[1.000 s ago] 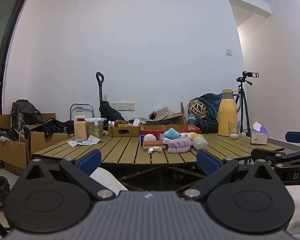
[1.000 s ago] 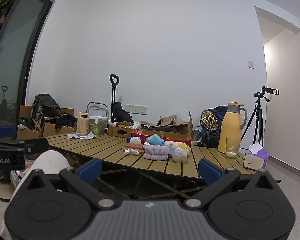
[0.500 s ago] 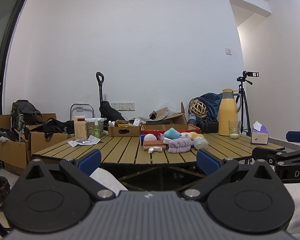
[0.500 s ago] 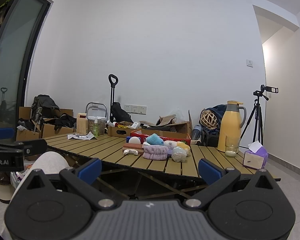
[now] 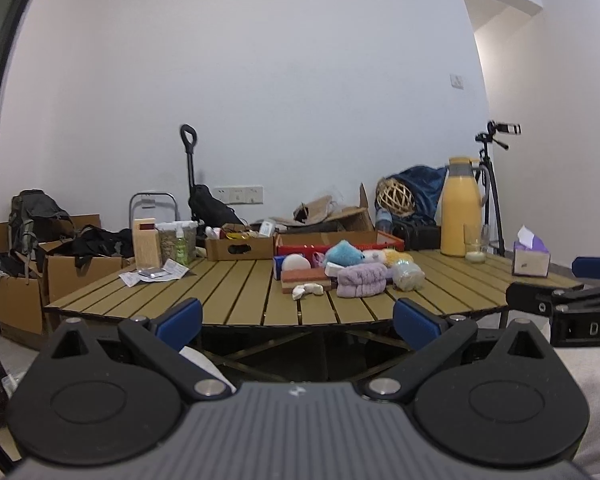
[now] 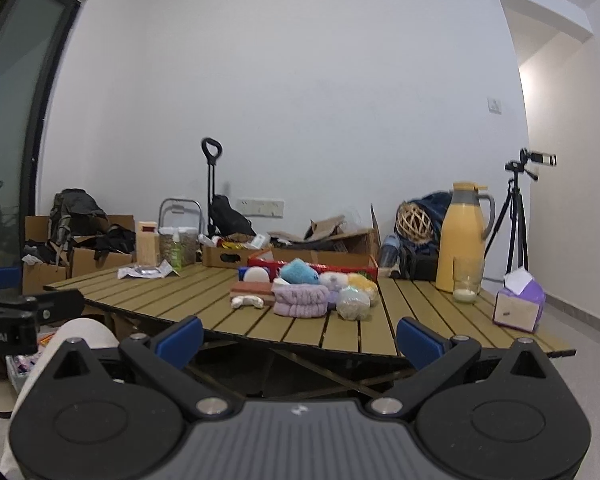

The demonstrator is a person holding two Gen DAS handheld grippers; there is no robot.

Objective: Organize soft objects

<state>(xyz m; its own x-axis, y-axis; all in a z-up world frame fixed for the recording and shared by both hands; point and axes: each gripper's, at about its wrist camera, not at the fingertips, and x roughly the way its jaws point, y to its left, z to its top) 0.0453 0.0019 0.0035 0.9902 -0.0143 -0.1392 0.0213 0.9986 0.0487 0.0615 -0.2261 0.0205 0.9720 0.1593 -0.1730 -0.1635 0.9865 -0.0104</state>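
A heap of soft things lies mid-table: a folded lilac cloth (image 5: 361, 284) (image 6: 300, 300), a teal plush (image 5: 342, 253) (image 6: 298, 272), a white round pad (image 5: 295, 263), yellow and pale balls (image 6: 362, 283), a small white piece (image 5: 307, 290) (image 6: 247, 301). They rest beside a red tray (image 5: 340, 246) (image 6: 312, 266). My left gripper (image 5: 298, 318) hangs open below the table's near edge, well short of the heap. My right gripper (image 6: 300, 334) is open too, equally far back. Nothing sits between either pair of fingers.
The slatted wooden table (image 5: 236, 292) also bears a yellow jug (image 5: 460, 208), a glass (image 6: 467, 286), a purple tissue box (image 6: 518, 304), a cardboard box (image 5: 240, 246) and jars (image 5: 176, 242). Cardboard boxes with bags (image 5: 40, 248) stand left; a tripod (image 6: 516, 216) stands right. A person's knees show low down.
Both views have lifted and tilted slightly, so more of the tabletop shows. Nothing on the table has moved, and both grippers remain open.
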